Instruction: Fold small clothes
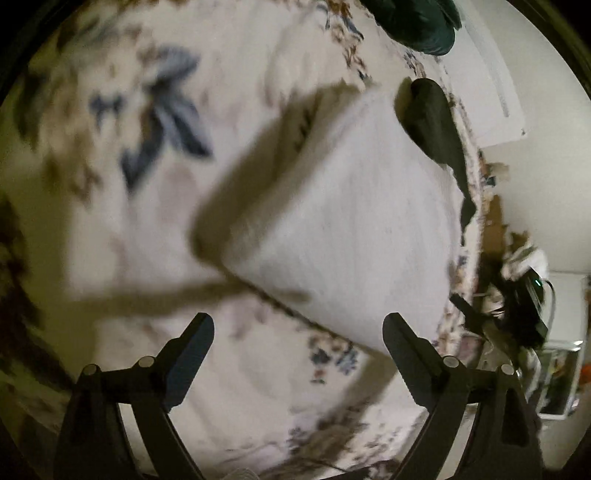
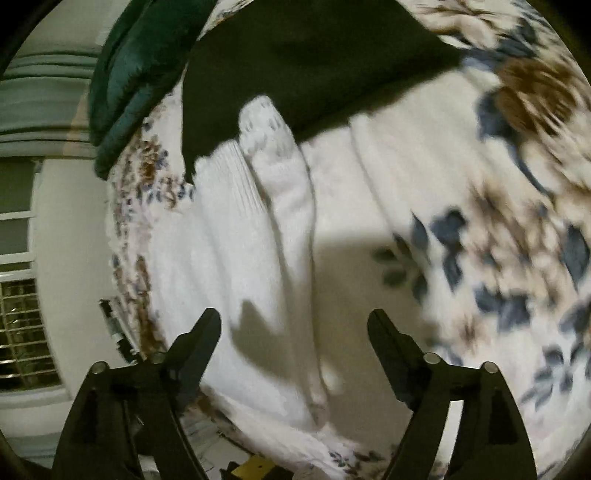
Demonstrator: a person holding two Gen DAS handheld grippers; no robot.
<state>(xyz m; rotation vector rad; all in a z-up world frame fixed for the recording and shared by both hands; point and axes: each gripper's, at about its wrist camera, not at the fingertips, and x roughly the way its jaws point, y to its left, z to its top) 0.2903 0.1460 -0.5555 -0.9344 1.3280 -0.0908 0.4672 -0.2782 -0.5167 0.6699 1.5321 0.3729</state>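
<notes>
A white ribbed garment point(image 1: 343, 221) lies folded on the floral bedspread point(image 1: 122, 206), with one corner pointing toward my left gripper point(image 1: 298, 332). The left gripper is open and empty, hovering above the garment's near edge. In the right wrist view the same white garment point(image 2: 236, 266) shows a raised fold with a lace-edged end point(image 2: 264, 122). My right gripper point(image 2: 294, 328) is open and empty, just above the garment's near part. A black garment point(image 2: 314, 62) lies beyond the white one, also seen in the left wrist view point(image 1: 436, 122).
A dark green cloth point(image 2: 125, 74) lies at the bed's far edge, also in the left wrist view point(image 1: 413, 22). The bed edge point(image 1: 469, 206) drops off at the right toward cluttered floor items point(image 1: 524, 306). A window with blinds point(image 2: 22, 332) is at the left.
</notes>
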